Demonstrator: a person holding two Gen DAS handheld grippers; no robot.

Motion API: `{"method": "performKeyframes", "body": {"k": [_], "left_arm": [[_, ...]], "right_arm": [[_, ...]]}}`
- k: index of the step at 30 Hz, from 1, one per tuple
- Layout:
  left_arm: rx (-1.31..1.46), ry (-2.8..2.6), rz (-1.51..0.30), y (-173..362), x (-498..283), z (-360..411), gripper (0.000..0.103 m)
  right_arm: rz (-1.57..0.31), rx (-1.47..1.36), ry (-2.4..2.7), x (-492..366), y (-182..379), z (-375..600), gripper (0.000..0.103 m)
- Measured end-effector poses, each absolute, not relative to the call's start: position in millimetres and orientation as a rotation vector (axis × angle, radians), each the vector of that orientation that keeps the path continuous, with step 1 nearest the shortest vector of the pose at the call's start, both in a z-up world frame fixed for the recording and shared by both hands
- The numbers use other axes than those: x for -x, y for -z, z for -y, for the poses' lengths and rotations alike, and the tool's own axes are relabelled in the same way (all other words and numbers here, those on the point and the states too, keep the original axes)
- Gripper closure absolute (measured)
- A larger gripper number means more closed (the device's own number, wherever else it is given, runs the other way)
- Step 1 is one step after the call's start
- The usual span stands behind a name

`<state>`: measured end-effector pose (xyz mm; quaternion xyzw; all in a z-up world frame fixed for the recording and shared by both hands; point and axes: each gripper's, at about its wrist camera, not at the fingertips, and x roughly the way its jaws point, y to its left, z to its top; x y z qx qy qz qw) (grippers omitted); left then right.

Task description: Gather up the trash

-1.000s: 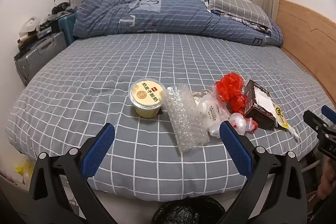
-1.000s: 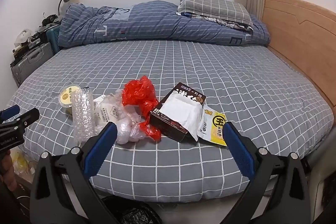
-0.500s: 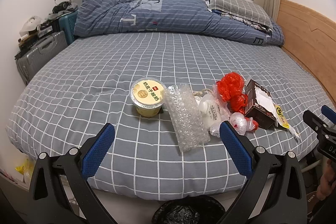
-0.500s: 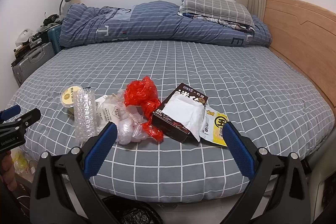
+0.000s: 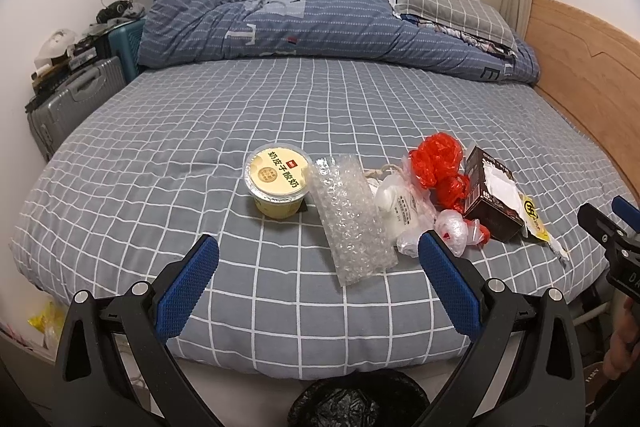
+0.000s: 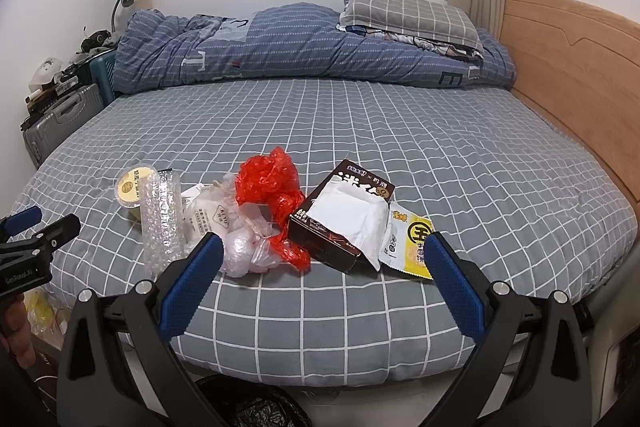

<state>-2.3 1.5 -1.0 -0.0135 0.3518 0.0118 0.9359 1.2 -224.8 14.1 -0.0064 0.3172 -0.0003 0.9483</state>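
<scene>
Starting the collection well means choosing the easiest piece first: the round yellow yoghurt cup with its printed foil lid (image 5: 277, 183) stands upright at the left end of the litter row on the grey checked bed (image 5: 200, 131), touching the clear bubble-wrap strip (image 5: 352, 219). The left gripper (image 5: 318, 281) hovers short of it, jaws spread wide and empty. The right gripper (image 6: 322, 279) likewise gapes empty, near the dark brown carton (image 6: 340, 219). The black-lined bin (image 5: 354, 405) waits below the bed's edge. Gripping the cup's wall would probably hold best.
</scene>
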Motion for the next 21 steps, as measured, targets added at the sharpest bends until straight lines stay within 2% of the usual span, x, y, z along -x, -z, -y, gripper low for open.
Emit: {"method": "performKeyframes", "body": {"k": [21], "left_arm": [[0.025, -0.023, -0.725, 0.5, 1.7, 0.6, 0.006]], "right_arm": [[-0.652, 0.012, 0.01, -3.6, -11.4, 226.7, 0.007]]}}
